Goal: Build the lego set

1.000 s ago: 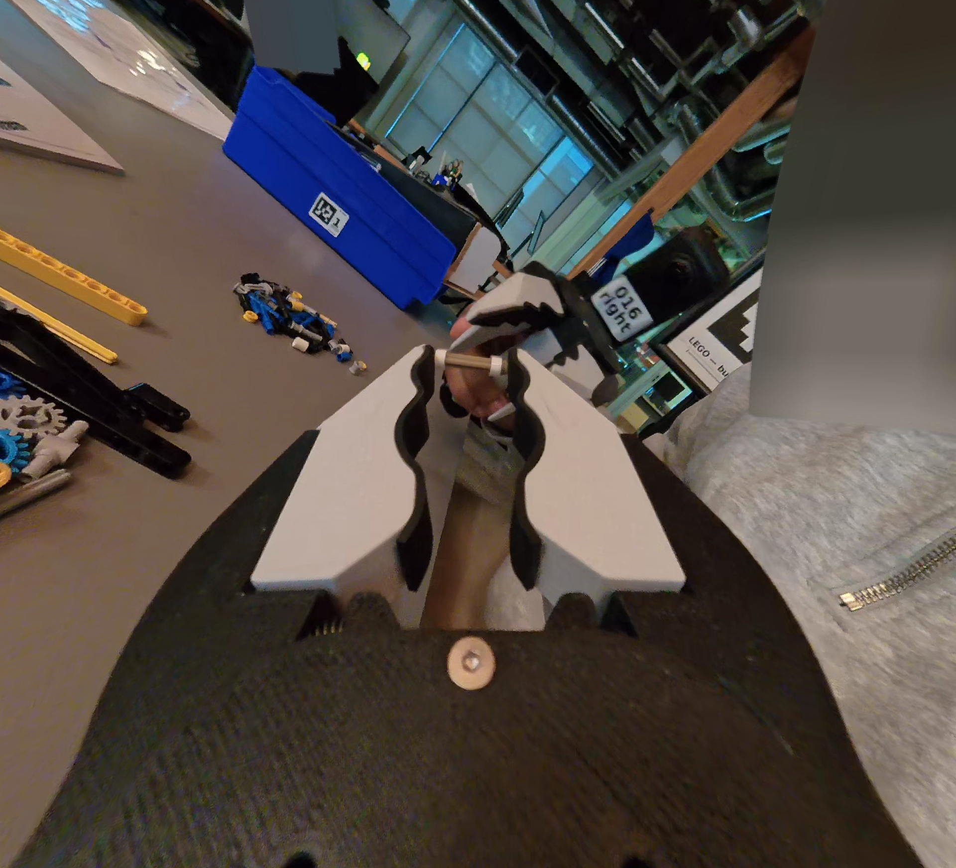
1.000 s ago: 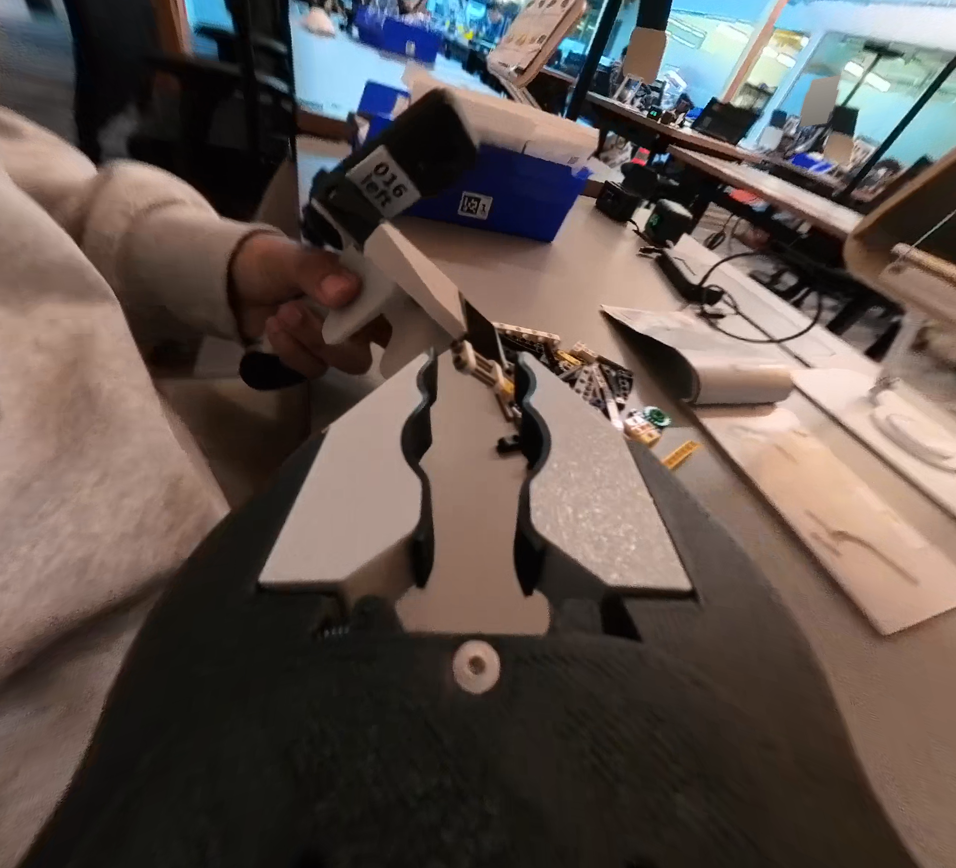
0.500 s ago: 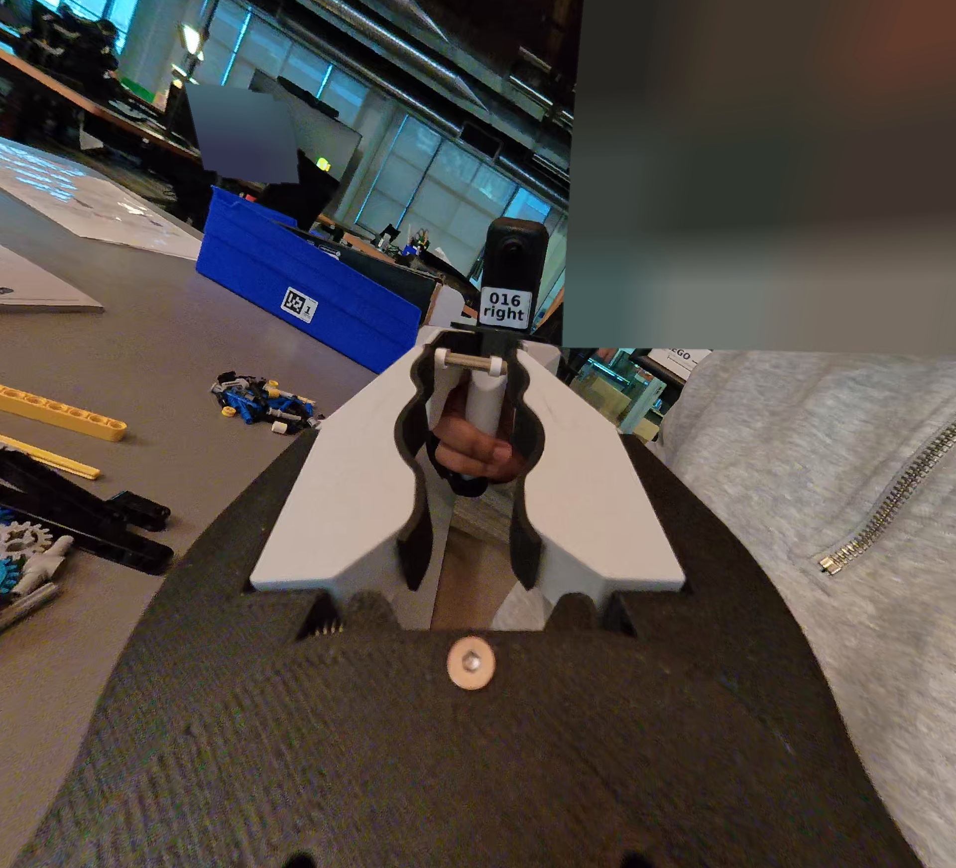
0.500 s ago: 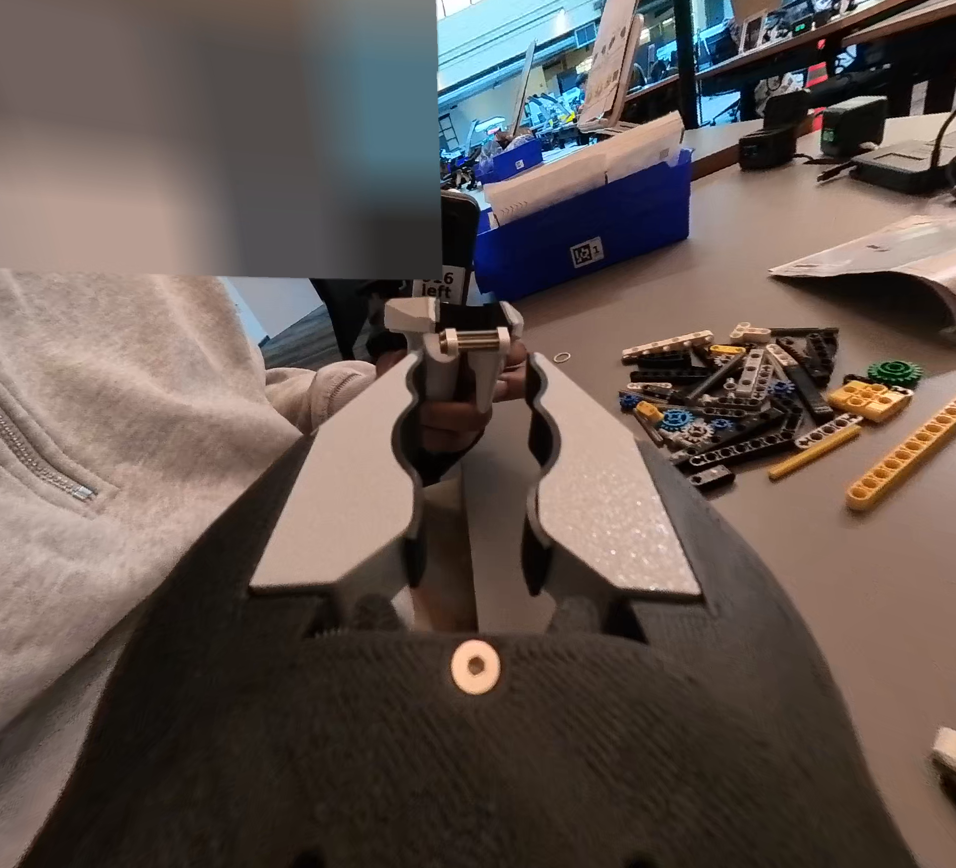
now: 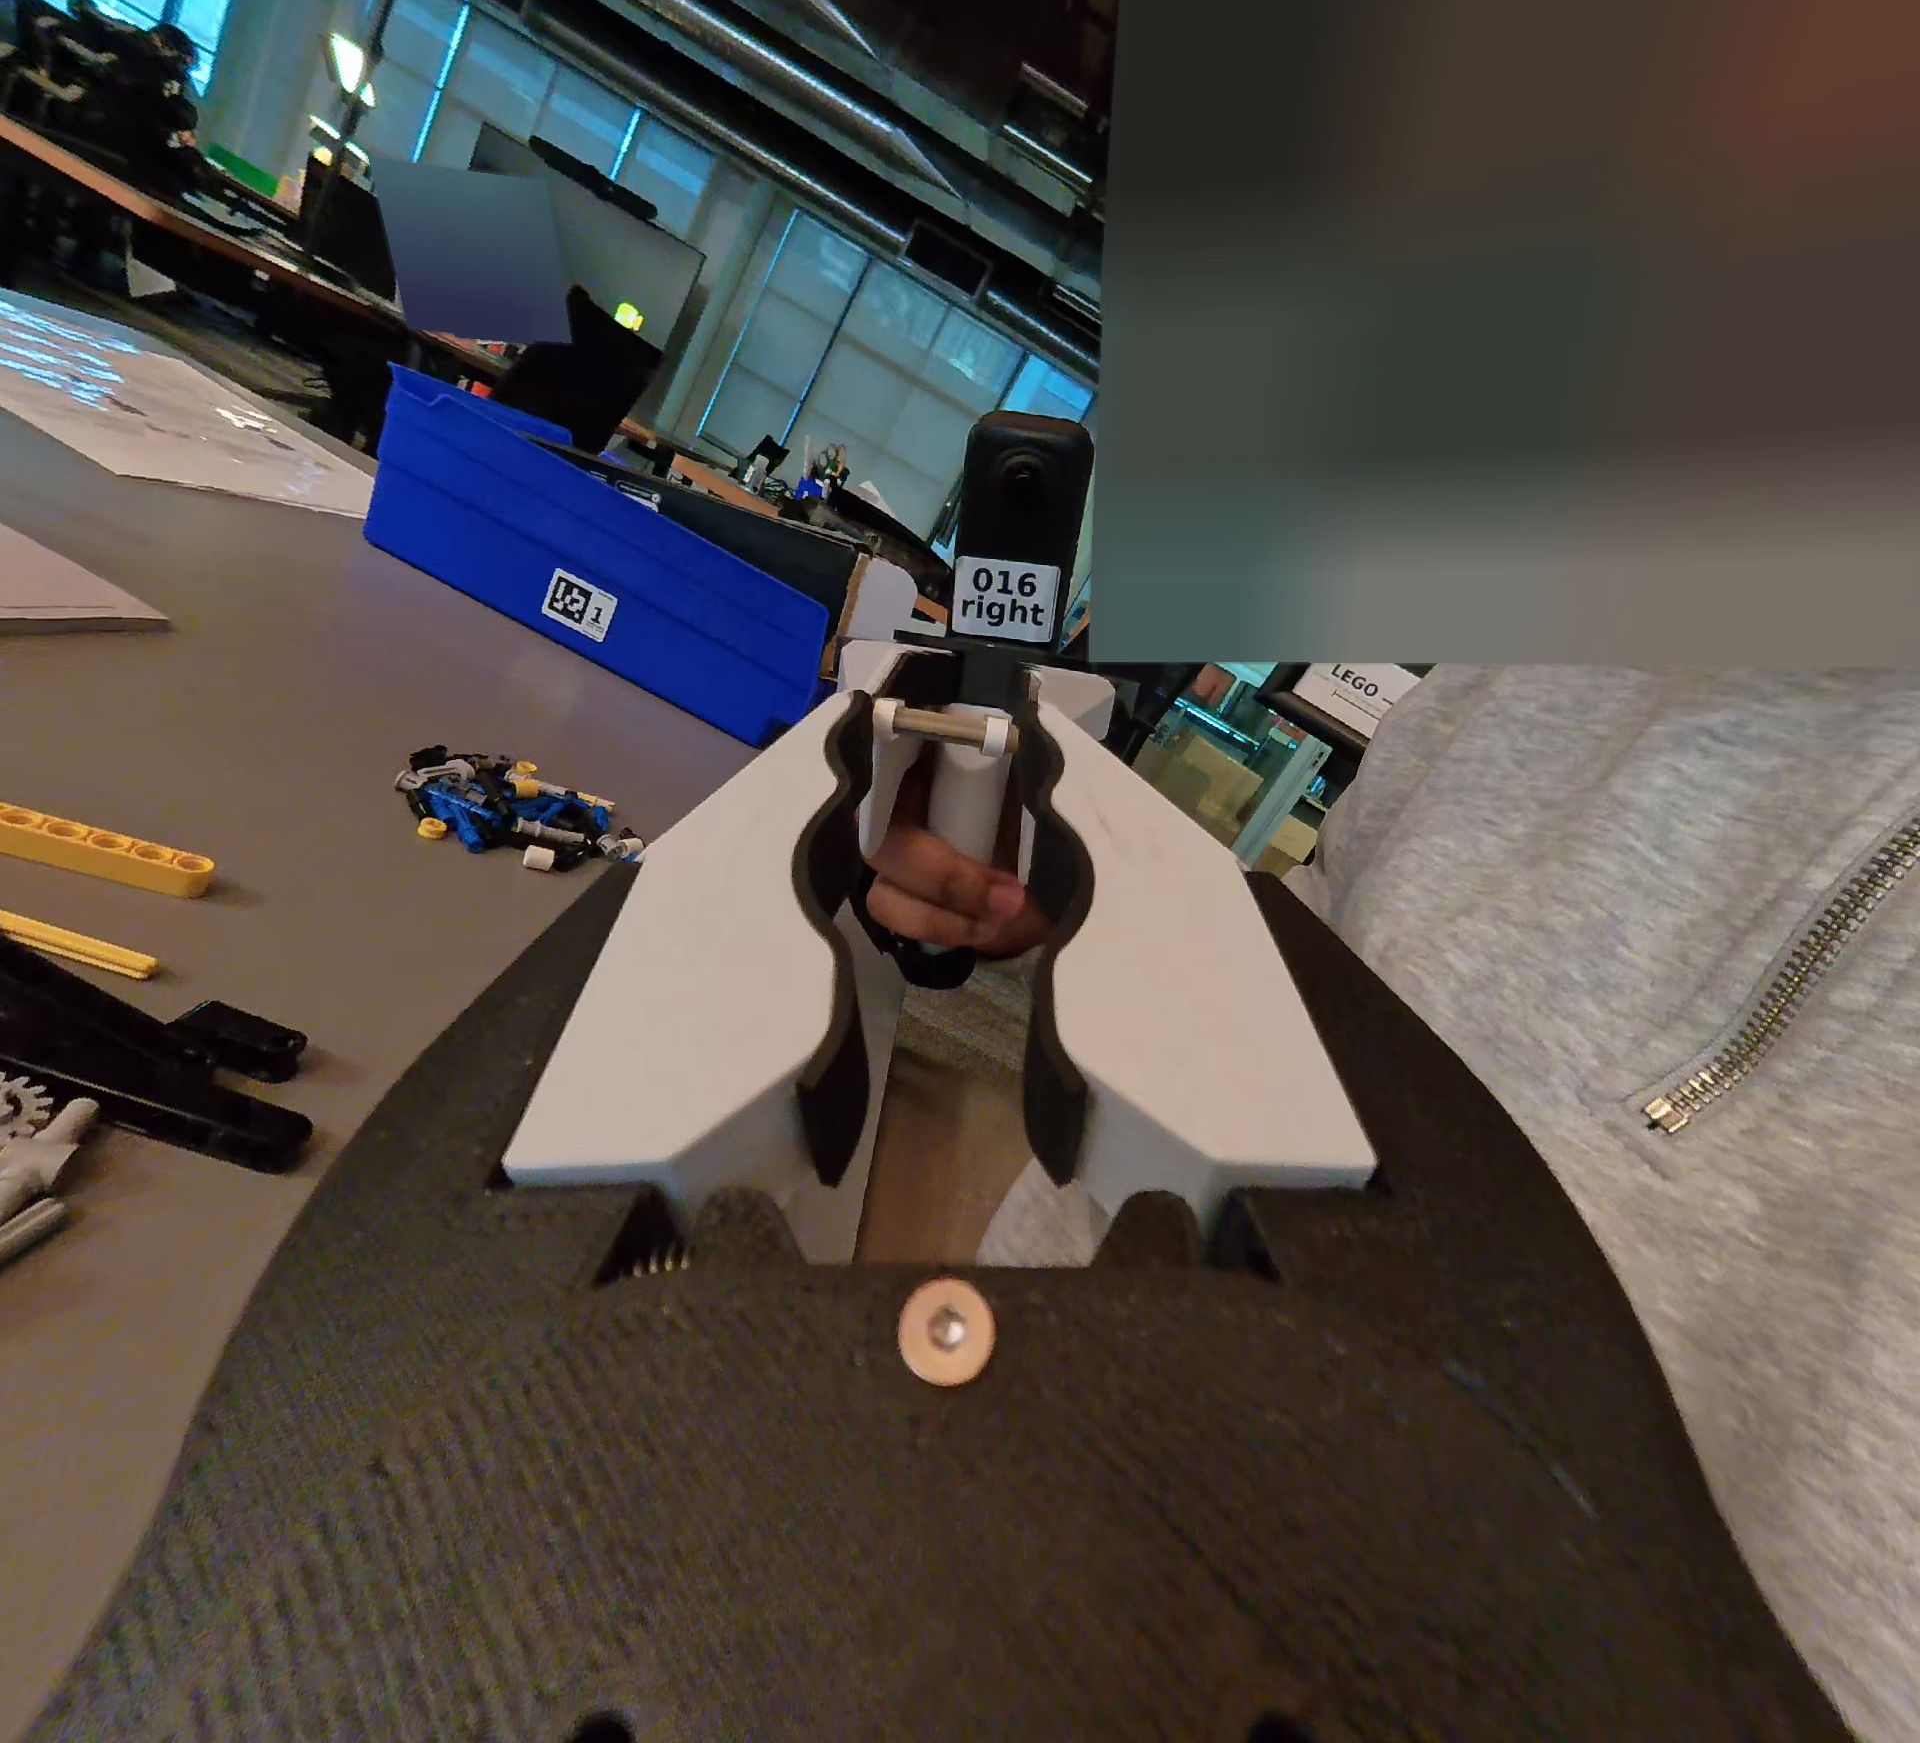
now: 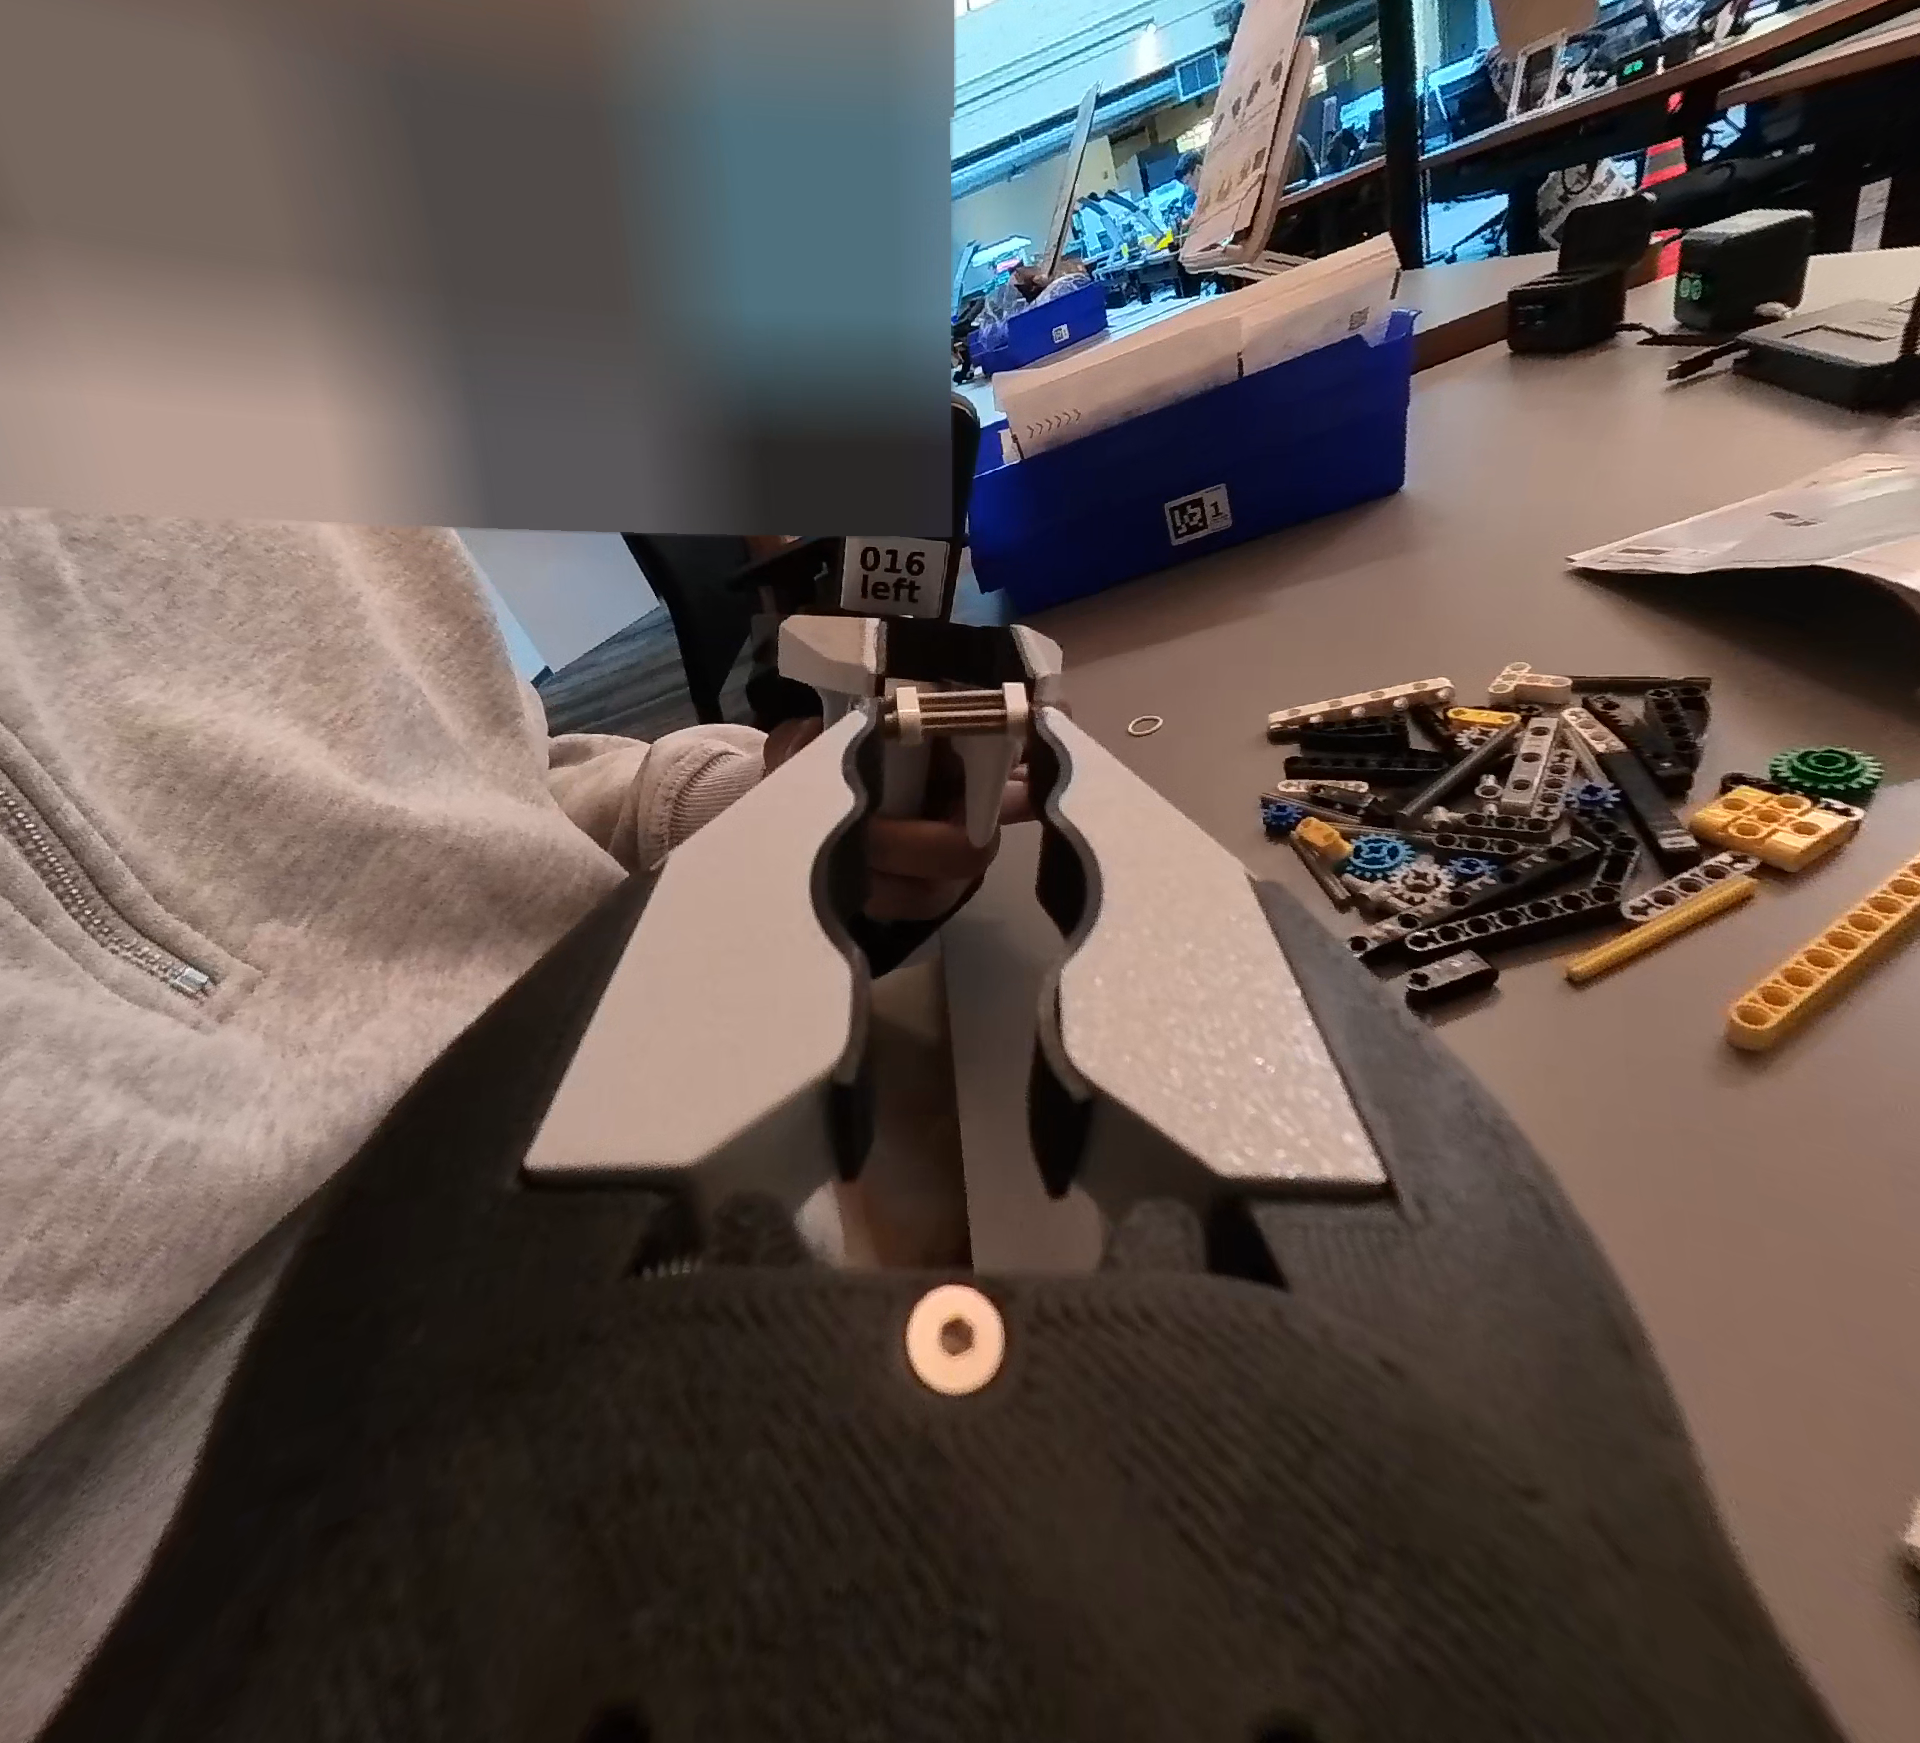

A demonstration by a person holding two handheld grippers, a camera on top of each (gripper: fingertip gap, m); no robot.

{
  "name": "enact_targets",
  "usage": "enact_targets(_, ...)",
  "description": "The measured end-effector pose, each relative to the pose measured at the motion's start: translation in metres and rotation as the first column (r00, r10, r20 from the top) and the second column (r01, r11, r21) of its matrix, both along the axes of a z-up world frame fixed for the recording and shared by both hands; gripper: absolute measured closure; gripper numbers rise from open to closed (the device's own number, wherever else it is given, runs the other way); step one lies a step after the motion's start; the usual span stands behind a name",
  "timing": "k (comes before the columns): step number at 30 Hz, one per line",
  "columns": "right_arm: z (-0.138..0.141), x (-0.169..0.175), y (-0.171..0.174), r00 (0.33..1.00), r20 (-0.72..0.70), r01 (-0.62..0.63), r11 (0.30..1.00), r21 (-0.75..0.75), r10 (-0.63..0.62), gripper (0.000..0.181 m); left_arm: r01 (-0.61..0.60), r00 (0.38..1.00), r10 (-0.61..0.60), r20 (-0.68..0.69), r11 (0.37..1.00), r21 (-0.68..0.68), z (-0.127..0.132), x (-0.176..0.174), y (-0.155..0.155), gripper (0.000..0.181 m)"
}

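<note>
A short grey axle (image 5: 940, 725) with a white bush on each end lies crosswise between the fingertips of my left gripper (image 5: 942, 717), which is shut on it. My right gripper (image 5: 975, 670) faces it head-on, tip to tip, above the table's near edge. In the right wrist view the axle (image 6: 956, 713) sits level with the tips of my right gripper (image 6: 951, 722). Its jaws stand apart, one beside each end, and I cannot tell if they touch it. The left gripper (image 6: 920, 644) shows just behind. A hand grips each handle.
The person's grey zip hoodie (image 5: 1662, 966) is close beside both grippers. On the table lie a pile of beams and gears (image 6: 1507, 810), a long yellow beam (image 6: 1839, 966), a green gear (image 6: 1827, 771), small pins (image 5: 509, 810), black beams (image 5: 156, 1070), a blue bin (image 6: 1195, 467) and a booklet (image 6: 1766, 540). The tips of both grippers are at nearly the same place. Both grippers' tips are roughly 20 cm from the long yellow beam (image 6: 1839, 966).
Both grippers have swung from a tilt to level and now face each other head-on, tips nearly meeting. The axle stays in the left gripper. Little has moved in the last half second.
</note>
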State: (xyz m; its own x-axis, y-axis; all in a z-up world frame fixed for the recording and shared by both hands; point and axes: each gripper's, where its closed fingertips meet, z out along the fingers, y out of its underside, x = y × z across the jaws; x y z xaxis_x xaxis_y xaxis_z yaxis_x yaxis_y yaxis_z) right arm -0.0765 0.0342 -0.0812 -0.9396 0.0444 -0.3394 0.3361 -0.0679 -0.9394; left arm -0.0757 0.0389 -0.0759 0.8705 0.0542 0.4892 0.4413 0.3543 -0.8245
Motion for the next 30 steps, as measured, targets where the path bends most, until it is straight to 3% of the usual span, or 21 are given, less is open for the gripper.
enact_targets(14, -0.0009, -0.0005, 0.0001, 0.999, -0.034, 0.014, 1.000, 0.027, -0.013, 0.156, 0.001, 1.000, -0.001, 0.006, 1.000, -0.007, -0.0015, -0.0013, -0.0002, 0.157)
enact_targets(30, 0.0007, 0.0042, 0.0021, 0.997, 0.043, -0.057, 0.998, -0.019, 0.058, 0.157, 0.073, 0.997, -0.073, 0.002, 0.997, -0.024, -0.0031, 0.0069, 0.0003, 0.156)
